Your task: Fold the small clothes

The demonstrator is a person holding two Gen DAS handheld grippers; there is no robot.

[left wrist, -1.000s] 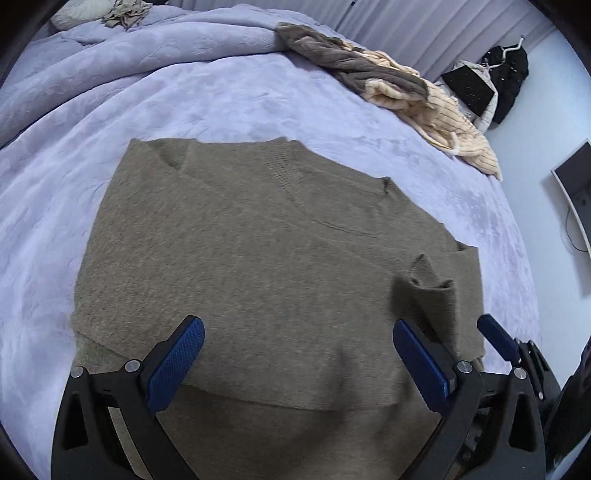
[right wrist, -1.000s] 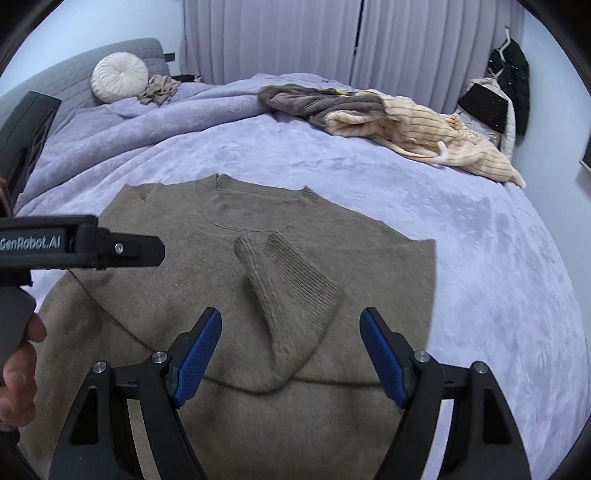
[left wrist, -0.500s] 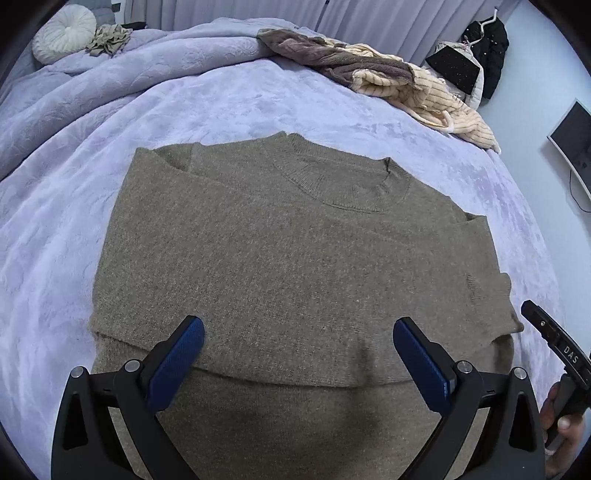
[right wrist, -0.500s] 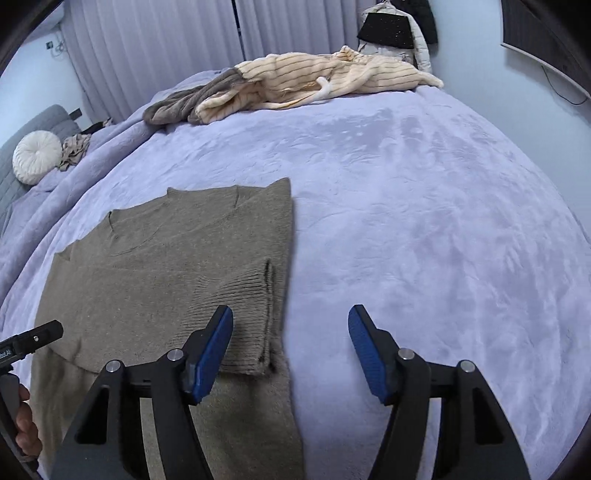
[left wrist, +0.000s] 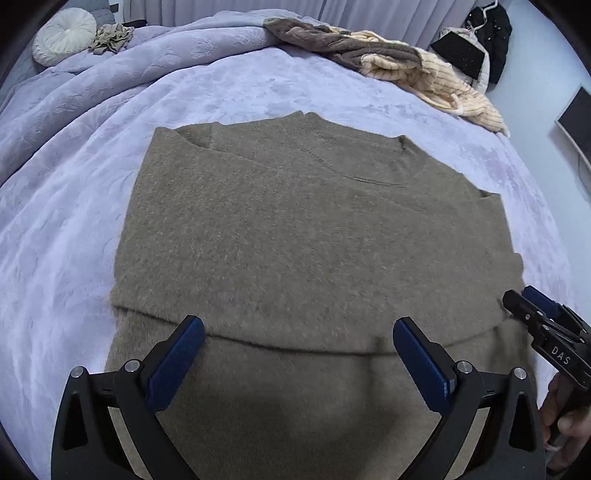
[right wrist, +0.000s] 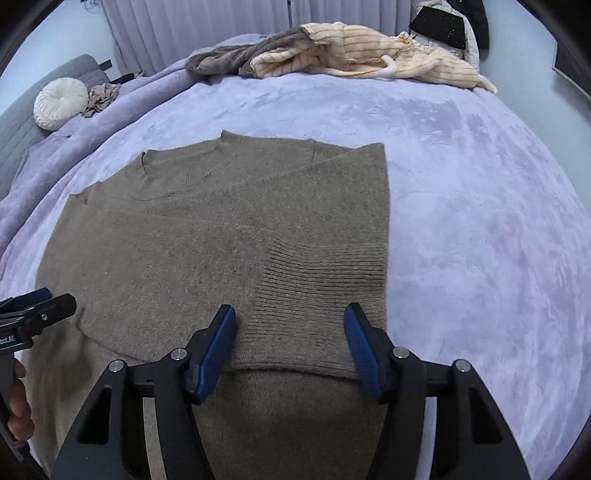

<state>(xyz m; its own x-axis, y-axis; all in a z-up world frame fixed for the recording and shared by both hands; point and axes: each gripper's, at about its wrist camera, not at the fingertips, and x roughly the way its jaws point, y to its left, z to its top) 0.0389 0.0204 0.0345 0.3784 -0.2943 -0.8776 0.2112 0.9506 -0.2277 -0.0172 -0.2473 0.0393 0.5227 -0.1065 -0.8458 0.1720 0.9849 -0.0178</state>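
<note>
Olive-brown sweater (left wrist: 314, 251) lies flat on the lavender bed cover (left wrist: 92, 192), neckline toward the far side, both sleeves folded in across the body. Ribbed cuff (right wrist: 317, 280) of one sleeve sits near the sweater's right edge, just ahead of the right tool. A folded edge runs across the sweater near the bottom of both views.

Left tool (left wrist: 297, 363) hovers over the lower part of the sweater, pitched steeply down, blue pads spread wide, nothing gripped (fabric below them, not pinched). Right tool (right wrist: 290, 354) is angled down the same way above the cuff, pads apart on either side of the ribbing and not pressing it, so open too. In the left wrist view a hand (left wrist: 565, 428) holds the right tool's handle at the right edge; contact with the cloth can't be told.

Further out: a pile of cream striped and grey-brown clothes (right wrist: 332, 55) at the far bed edge, round white cushion (right wrist: 61, 103) at the far left, curtains (right wrist: 192, 29) behind.
</note>
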